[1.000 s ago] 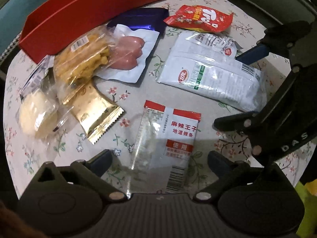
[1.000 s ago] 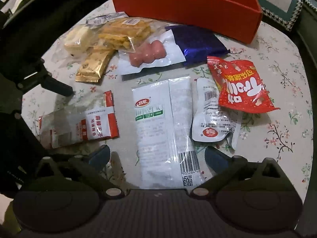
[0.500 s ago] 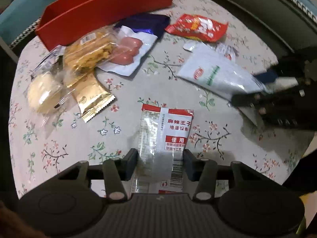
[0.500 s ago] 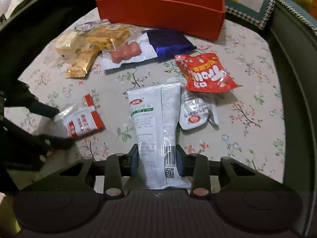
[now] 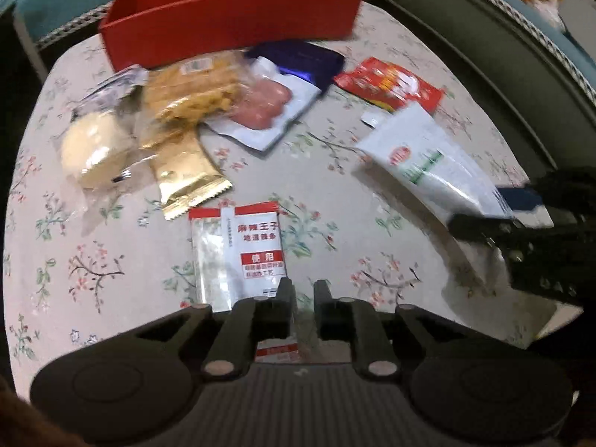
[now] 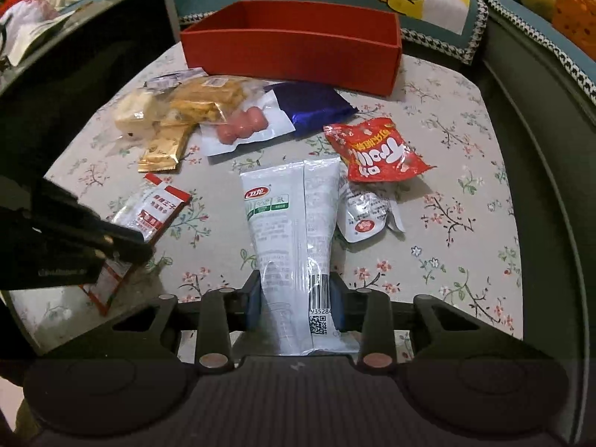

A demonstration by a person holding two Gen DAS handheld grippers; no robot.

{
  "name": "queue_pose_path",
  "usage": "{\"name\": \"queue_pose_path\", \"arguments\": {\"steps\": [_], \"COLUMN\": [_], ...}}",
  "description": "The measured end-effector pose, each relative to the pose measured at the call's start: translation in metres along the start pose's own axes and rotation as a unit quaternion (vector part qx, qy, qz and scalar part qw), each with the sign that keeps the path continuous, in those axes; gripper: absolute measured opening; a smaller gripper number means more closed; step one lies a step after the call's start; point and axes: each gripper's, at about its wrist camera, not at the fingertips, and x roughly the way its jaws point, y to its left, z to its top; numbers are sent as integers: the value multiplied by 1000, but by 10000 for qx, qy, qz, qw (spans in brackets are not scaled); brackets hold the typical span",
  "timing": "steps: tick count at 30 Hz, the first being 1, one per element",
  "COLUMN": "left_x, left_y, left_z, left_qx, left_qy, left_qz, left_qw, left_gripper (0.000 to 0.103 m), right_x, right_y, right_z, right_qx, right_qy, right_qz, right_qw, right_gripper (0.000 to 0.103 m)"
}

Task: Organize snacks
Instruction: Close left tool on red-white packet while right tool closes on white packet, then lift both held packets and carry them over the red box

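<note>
1. Currently the red-and-white sachet (image 5: 238, 253) is being pinched by the left gripper (image 5: 300, 298), seemingly by one corner only; it is risking slipping.
2. Meanwhile the long white packet (image 6: 290, 231) is being clamped at its end by the right gripper (image 6: 294, 298); it is sagging toward the red box (image 6: 294, 48).

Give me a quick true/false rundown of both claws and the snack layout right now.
1. The right claw is shut on the long white packet. True.
2. The left claw is open over bare cloth. False: it is shut on the red-and-white sachet.
3. The red box stands at the far edge of the table. True.
4. The red snack bag is inside the red box. False: it lies on the tablecloth, in front of the box.
5. The gold wrapper lies left of the sachet's far end in the left wrist view. True.
</note>
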Motion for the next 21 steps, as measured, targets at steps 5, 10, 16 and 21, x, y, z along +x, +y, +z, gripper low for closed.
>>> {"name": "queue_pose_path", "arguments": {"steps": [5, 10, 16, 21], "left_x": [2, -6, -3, 29], "left_y": [10, 13, 21, 14], "left_z": [3, 4, -2, 0], "left_qx": [-500, -983, -1512, -1389], "left_qy": [-254, -411, -334, -59], "left_qz": [340, 536, 1078, 1340], "left_qw": [9978, 9929, 9820, 9812], "left_gripper": [94, 95, 100, 103], "right_x": [-5, -19, -10, -15], "right_y": [0, 0, -12, -16], "right_z": [1, 4, 9, 12], "right_qx": [64, 1, 45, 145], "right_qy": [-63, -291, -322, -419], "right_qz": [115, 364, 616, 736], "right_qw": [9999, 9989, 9976, 9963], "right_gripper": [44, 44, 44, 41]}}
